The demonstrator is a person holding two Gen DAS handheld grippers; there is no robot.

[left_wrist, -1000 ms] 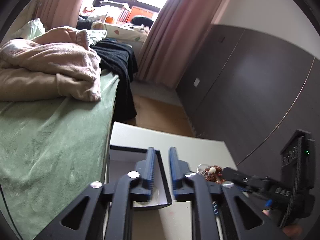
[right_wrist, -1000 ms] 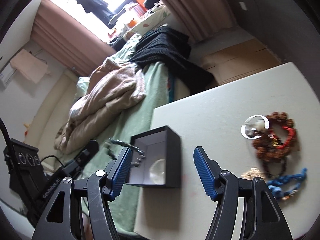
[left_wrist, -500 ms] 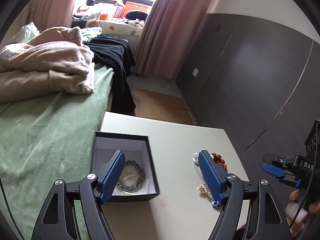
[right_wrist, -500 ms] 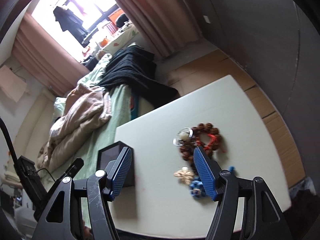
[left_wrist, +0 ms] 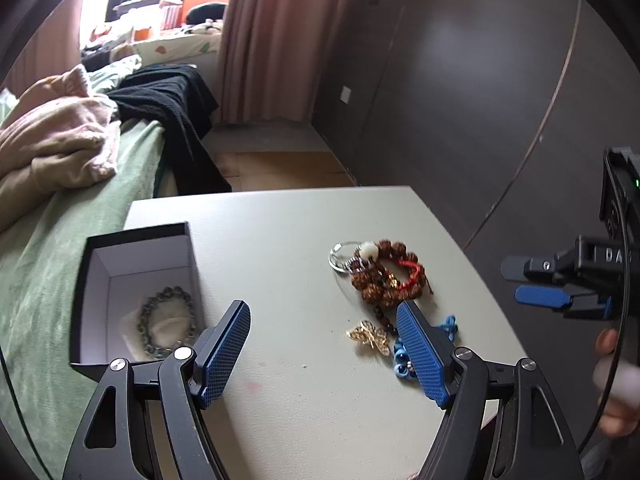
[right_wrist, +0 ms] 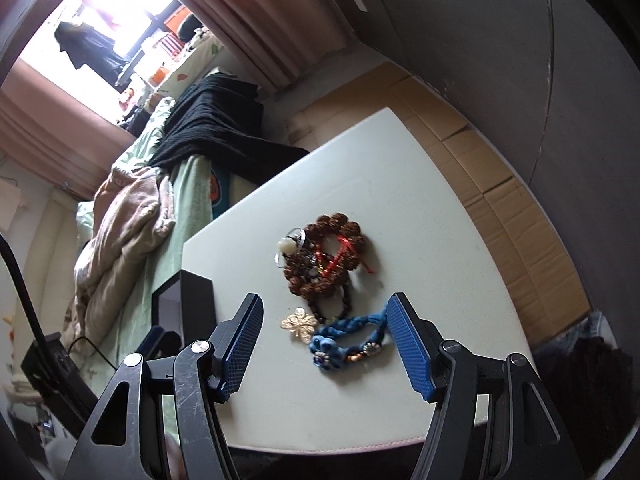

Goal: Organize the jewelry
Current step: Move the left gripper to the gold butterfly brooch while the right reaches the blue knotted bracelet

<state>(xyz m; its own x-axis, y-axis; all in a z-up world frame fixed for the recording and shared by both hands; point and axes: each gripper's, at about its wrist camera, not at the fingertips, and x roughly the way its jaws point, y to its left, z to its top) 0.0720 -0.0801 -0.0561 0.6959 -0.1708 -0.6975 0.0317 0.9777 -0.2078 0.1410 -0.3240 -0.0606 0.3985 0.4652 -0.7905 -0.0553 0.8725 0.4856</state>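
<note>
on the pale table point(left_wrist: 280, 240), a black box point(left_wrist: 136, 236) sits at the bed-side edge with a grey bead bracelet point(left_wrist: 166, 322) already laid inside, apparently the sorting spot. the remaining jewelry lies heaped well apart from it: a brown bead bracelet point(right_wrist: 328, 256), a gold brooch point(right_wrist: 300, 322) and a blue braided piece point(right_wrist: 348, 340). the left gripper point(left_wrist: 324, 344) has just been opening and now stands wide and empty above the table. the right gripper point(right_wrist: 326, 344) hovers spread around the blue piece without touching it, probably lining up a pick. the heap's tangle hides how many pieces there are.
</note>
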